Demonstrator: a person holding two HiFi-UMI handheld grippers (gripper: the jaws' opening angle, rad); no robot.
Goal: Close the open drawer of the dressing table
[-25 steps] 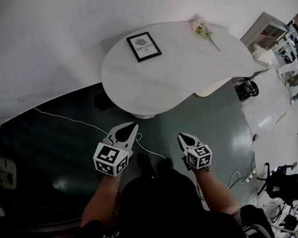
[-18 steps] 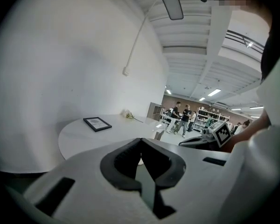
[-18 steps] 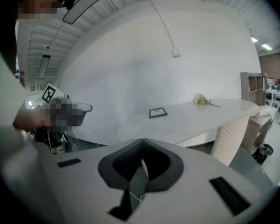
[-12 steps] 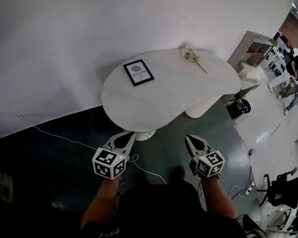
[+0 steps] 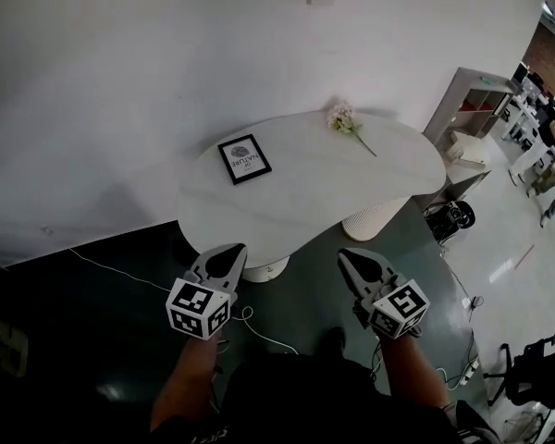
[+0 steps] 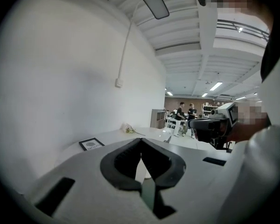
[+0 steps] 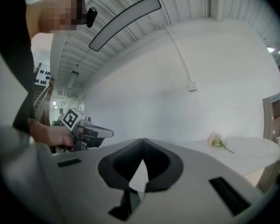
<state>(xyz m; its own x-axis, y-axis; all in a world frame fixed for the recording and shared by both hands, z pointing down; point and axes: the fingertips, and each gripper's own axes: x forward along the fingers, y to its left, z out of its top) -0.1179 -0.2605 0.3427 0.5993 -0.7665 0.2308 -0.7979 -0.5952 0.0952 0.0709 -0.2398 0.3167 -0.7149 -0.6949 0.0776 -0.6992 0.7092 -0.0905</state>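
The white dressing table (image 5: 305, 188) stands against the wall, with a black picture frame (image 5: 243, 159) and a pale flower (image 5: 345, 121) on its top. A cream ribbed part (image 5: 374, 218), perhaps the drawer, sticks out under its front right edge. My left gripper (image 5: 224, 252) is shut and empty, just short of the table's front edge. My right gripper (image 5: 351, 257) is also shut and empty, a little in front of the ribbed part. The left gripper view shows the table (image 6: 114, 136), the frame (image 6: 91, 144) and the right gripper (image 6: 213, 125). The flower (image 7: 218, 141) appears in the right gripper view.
A white cable (image 5: 120, 271) trails over the dark floor to the table's round foot (image 5: 265, 268). To the right stand a white shelf unit (image 5: 472, 100), a black wheeled device (image 5: 453, 215) and an office chair (image 5: 535, 359). People (image 6: 185, 113) stand far off.
The head view has tilted up, so the table sits lower in view and nearer the gripper tips. Both grippers have stayed shut and drifted slightly apart.
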